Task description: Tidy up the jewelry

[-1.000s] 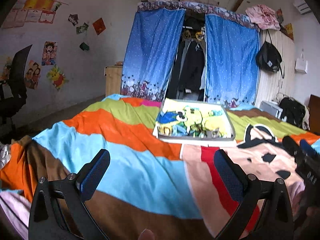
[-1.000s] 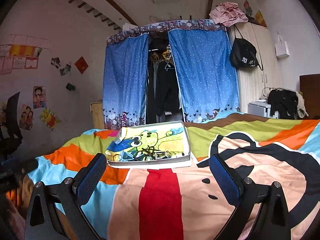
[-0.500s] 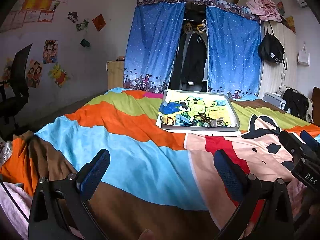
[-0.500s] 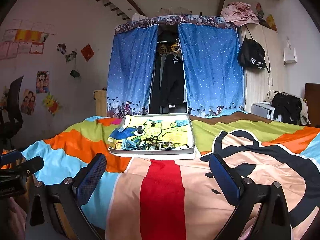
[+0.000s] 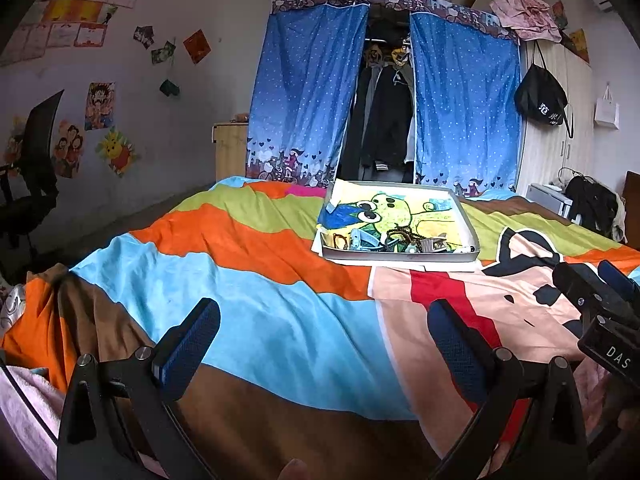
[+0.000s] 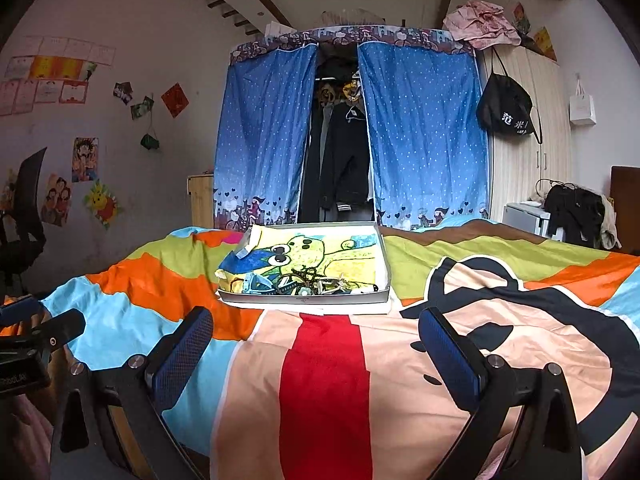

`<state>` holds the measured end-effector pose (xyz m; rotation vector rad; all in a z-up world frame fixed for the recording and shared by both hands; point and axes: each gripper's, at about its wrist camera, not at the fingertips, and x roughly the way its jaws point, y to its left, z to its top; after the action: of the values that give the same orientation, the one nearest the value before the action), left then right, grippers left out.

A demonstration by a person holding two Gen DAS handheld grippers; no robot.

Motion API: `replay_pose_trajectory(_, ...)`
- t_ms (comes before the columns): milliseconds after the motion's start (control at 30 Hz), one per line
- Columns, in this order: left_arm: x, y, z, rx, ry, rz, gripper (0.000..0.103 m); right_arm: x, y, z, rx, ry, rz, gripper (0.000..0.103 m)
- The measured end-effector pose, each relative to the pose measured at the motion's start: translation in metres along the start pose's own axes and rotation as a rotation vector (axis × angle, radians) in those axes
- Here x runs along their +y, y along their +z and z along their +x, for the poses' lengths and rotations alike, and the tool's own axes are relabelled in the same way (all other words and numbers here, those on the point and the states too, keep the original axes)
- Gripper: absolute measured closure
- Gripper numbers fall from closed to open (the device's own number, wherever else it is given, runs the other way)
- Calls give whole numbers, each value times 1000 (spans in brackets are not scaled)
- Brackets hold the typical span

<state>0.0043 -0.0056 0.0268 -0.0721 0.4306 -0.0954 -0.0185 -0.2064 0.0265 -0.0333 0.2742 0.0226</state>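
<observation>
A shallow grey tray lined with a yellow cartoon drawing lies on the bed. A tangled pile of jewelry sits along its near edge. In the right wrist view the tray and the jewelry lie straight ahead. My left gripper is open and empty, low over the bedspread, well short of the tray. My right gripper is open and empty, also short of the tray. The right gripper's body shows at the right edge of the left wrist view.
A colourful striped bedspread covers the bed. Blue curtains and hanging clothes stand behind it. A black office chair is at far left, a wardrobe with a black bag at right.
Both views have tilted down and steadied over the second. The tray now sits lower and nearer in both views. Both grippers stay open.
</observation>
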Motion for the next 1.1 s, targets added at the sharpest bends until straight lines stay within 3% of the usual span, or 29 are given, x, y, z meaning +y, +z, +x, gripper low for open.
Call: replay_pose_trajectory(1100, 0, -1, 0, 0, -2, 1, 1, 2, -2, 1, 3, 2, -3, 0)
